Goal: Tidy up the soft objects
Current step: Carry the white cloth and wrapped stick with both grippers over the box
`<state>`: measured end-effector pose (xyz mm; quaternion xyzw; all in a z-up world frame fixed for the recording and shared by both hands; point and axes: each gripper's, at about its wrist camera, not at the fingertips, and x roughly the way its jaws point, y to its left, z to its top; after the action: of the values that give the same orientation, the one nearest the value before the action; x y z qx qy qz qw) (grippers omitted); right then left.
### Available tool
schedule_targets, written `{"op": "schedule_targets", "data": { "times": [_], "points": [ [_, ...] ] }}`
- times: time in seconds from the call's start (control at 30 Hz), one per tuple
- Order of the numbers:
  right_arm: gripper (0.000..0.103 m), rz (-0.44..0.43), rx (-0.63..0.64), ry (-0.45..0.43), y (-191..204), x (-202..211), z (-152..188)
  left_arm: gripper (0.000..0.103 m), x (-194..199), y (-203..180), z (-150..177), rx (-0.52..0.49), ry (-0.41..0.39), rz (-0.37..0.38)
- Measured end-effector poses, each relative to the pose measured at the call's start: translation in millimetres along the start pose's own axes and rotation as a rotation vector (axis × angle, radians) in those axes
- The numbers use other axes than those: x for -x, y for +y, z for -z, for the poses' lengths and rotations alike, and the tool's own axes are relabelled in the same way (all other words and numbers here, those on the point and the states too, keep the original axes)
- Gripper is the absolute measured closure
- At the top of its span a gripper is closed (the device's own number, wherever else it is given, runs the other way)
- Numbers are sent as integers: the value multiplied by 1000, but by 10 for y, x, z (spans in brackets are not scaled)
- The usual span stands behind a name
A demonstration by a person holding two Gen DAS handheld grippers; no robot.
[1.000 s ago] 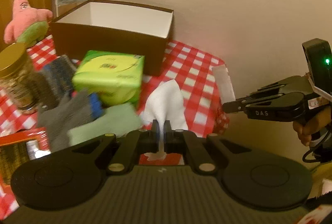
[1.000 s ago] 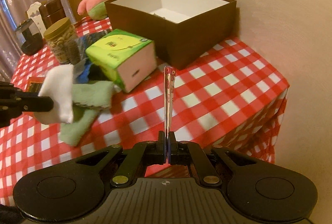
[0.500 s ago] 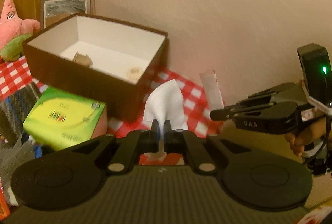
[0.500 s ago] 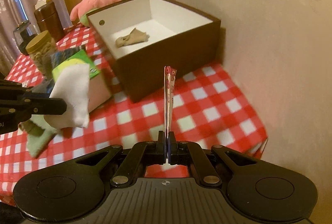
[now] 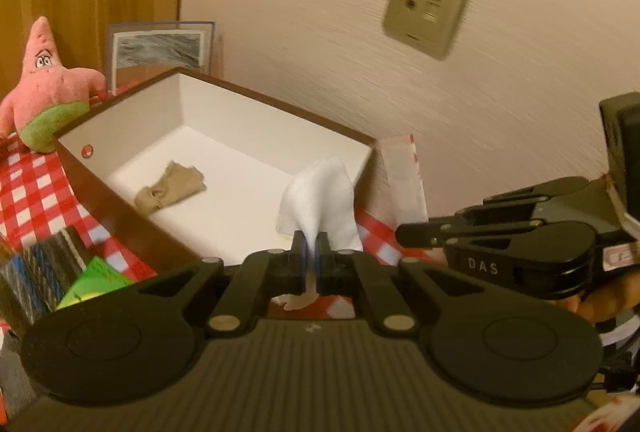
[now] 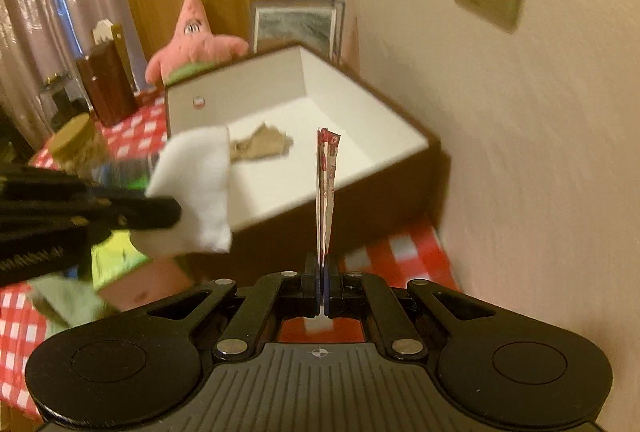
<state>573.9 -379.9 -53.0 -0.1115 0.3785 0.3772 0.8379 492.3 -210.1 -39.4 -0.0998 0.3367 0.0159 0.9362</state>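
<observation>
Both tools: left tool (image 5: 310, 246) pinching white cloth (image 5: 320, 192) over box (image 5: 256, 152).

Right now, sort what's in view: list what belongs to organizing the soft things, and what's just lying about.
Job in hand:
- white cloth in the left gripper
- flat red-and-white packet in the right gripper
- brown box
- tan cloth inside it

Lying about:
- pink starfish plush
- gold-lidded jar
- green tissue box
- framed picture
</observation>
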Motion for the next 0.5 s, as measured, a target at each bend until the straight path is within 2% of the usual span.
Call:
{"op": "schedule_targets", "data": {
  "times": [0.23,0.5],
  "points": [
    [101,-34,43,-22,-97,-310,-381,99,-313,131,-234,22,5,-82],
    [101,-60,86,-14,-228,-737,-643,99,-606,280,-336,59,39,-136]
  ]
}}
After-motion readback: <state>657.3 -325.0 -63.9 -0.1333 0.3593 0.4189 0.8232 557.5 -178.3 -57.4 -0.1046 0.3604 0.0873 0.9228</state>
